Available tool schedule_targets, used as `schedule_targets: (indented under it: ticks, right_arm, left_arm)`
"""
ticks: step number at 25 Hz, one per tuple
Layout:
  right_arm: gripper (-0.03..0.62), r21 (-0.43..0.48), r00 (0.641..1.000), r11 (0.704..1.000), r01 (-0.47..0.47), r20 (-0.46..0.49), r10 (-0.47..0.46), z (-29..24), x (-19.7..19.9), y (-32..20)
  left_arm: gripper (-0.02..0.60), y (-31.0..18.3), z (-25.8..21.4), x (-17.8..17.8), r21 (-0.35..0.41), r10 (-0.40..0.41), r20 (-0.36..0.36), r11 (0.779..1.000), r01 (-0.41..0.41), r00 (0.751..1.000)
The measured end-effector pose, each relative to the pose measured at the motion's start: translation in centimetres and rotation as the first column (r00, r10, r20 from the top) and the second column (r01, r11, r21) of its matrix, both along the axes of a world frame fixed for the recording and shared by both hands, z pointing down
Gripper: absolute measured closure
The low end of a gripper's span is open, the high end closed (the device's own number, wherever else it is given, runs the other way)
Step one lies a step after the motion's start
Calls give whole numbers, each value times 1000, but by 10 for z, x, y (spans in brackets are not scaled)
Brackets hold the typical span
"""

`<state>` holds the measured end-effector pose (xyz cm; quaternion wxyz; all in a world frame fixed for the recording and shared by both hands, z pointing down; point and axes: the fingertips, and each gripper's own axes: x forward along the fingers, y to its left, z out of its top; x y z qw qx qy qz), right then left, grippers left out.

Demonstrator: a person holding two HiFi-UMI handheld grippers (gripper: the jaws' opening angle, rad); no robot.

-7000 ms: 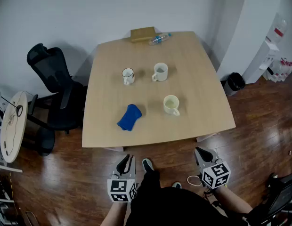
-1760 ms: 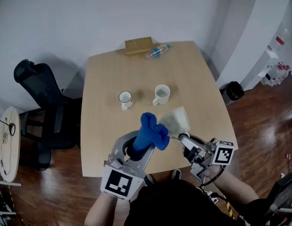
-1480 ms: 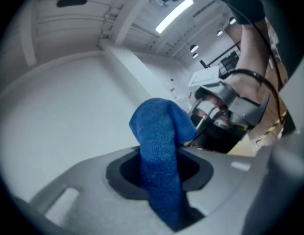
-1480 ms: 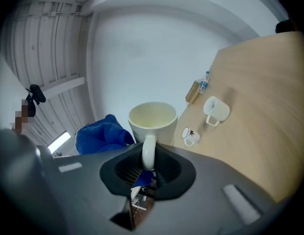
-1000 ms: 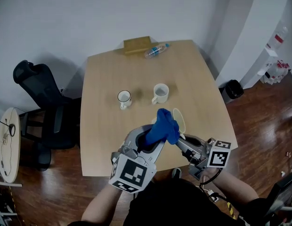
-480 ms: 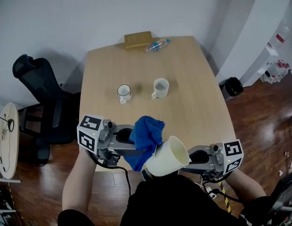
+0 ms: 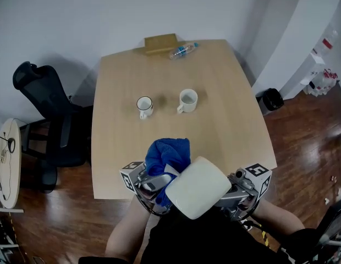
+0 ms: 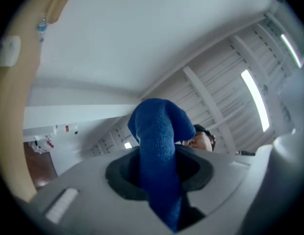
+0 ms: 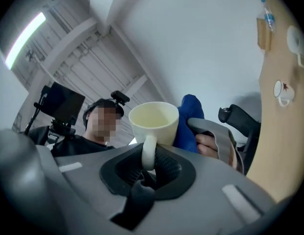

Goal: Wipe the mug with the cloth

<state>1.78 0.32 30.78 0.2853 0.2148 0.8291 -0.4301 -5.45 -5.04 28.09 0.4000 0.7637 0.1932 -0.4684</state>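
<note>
Cream ceramic mug point(image 7: 198, 187) is held up in the air over the near edge of the light wooden table point(image 7: 225, 131), close under the head camera, tipped so that its flat base faces upward. The right gripper point(image 7: 228, 193) is clenched on the mug's handle. In the right gripper view the thin handle runs down between the dark pads of the right gripper point(image 9: 149, 166), and the mug point(image 9: 154, 121) stands above them with its pale inside showing.

A blue fleecy cloth point(image 7: 168, 150) bunches against the mug's left side. The left gripper point(image 7: 158, 179) grasps it. In the left gripper view a thick fold of the cloth point(image 8: 159, 151) rises from between the closed pads of the left gripper point(image 8: 159, 175) and curls over at the top. From the right gripper view the cloth point(image 9: 189, 117) sits just behind the mug's wall and seems to touch it, though the contact itself is hidden by the mug.

Farther out on the table stand a small white mug with a dark rim point(image 7: 144, 105) and a plain white mug point(image 7: 187, 99), well apart from the held one. At the far edge lie a brown cardboard box point(image 7: 160, 42) and a clear plastic bottle point(image 7: 181, 50), just beside each other. A black office chair point(image 7: 44, 109) stands left of the table and a black bin point(image 7: 271, 98) to its right, on the dark wooden floor point(image 7: 302, 142).
</note>
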Motion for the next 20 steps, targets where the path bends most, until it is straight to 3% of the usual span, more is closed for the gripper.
schedule_targets:
  ticks: [3,6,8,9,10,11,12,13,14,16,18,19,20]
  right_arm:
    - [553,-120,994,992,-32,96,44,-6,-5,-22]
    - [553,-181,988,981,-68,124,91,-4,-10,-33]
    - [553,-178,988,980,-88,109,108,-4,-9,-38]
    - [553,-167,988,980,-109,87,124,-3,-7,-41]
    - [553,-153,987,978,-141,52,150,-2,-5,-46]
    - [553,-137,983,973,-184,2,186,2,-2,-52]
    - [552,-122,971,964,-236,-60,230,8,1,-61]
    - [551,-110,952,950,-292,-131,277,17,4,-71]
    - [551,-104,925,932,-348,-202,322,29,9,-82]
    - [550,-120,865,889,-442,-321,386,55,19,-103]
    - [551,-180,827,846,-503,-384,410,73,24,-120]
    - [551,-219,820,826,-520,-401,410,80,23,-127]
    - [551,-253,814,808,-533,-415,407,86,21,-134]
  left_arm:
    - [454,-14,15,0,-157,-58,-84,987,44,995]
    - [456,-23,26,-3,-269,-126,-96,958,96,987]
    - [456,-28,29,-2,-273,-165,-34,950,150,986]
    - [456,-32,30,-3,-253,-195,30,947,197,980]
    - [456,-38,30,-6,-216,-241,120,941,262,963]
    - [456,-45,30,-13,-163,-304,230,925,344,924]
    - [456,-53,31,-23,-91,-379,352,896,434,856]
    - [456,-61,29,-35,5,-458,470,856,516,755]
    - [456,-67,26,-43,127,-534,573,807,576,622]
    - [456,-69,19,-45,430,-669,684,691,581,290]
    - [456,-62,24,-26,717,-771,635,567,404,-44]
    - [456,-57,33,-13,819,-809,560,507,269,-179]
    - [456,-54,45,1,885,-838,464,446,130,-286]
